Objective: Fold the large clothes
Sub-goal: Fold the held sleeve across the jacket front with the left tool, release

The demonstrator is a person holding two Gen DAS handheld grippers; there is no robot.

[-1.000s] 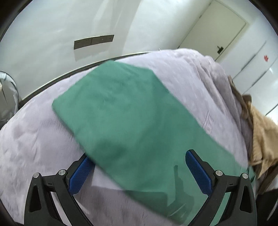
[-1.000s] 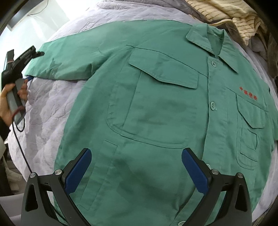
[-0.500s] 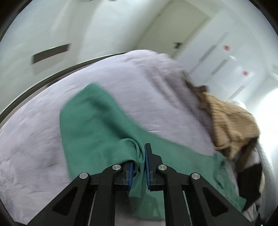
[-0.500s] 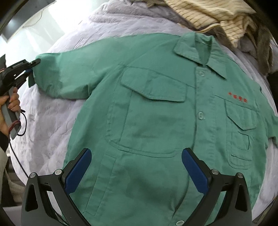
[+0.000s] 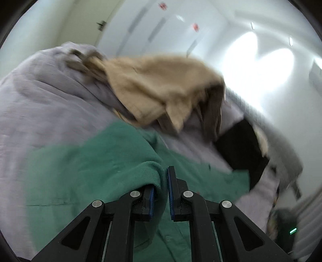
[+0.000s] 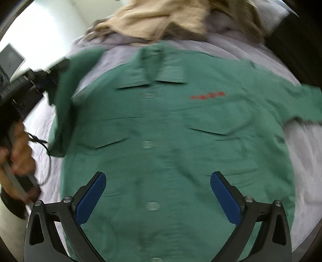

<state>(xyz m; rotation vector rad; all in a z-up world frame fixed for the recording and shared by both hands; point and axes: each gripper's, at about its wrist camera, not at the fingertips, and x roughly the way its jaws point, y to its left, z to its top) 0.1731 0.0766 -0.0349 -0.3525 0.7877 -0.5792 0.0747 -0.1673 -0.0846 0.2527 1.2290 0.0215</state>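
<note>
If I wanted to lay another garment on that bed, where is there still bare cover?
Bare lilac bedcover shows below the green shirt's outstretched sleeve, and in a narrower strip beside the lifted sleeve. The far end is crowded by the heap of tan clothes.

Tan garment (image 5: 161,84) heaped on lavender quilt (image 5: 46,96).

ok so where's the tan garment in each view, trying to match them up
Left wrist: tan garment upper centre, heaped on the lilac quilt beyond the green shirt.
Right wrist: tan garment along the top edge, above the collar.
Shared landmark: the green shirt.
</note>
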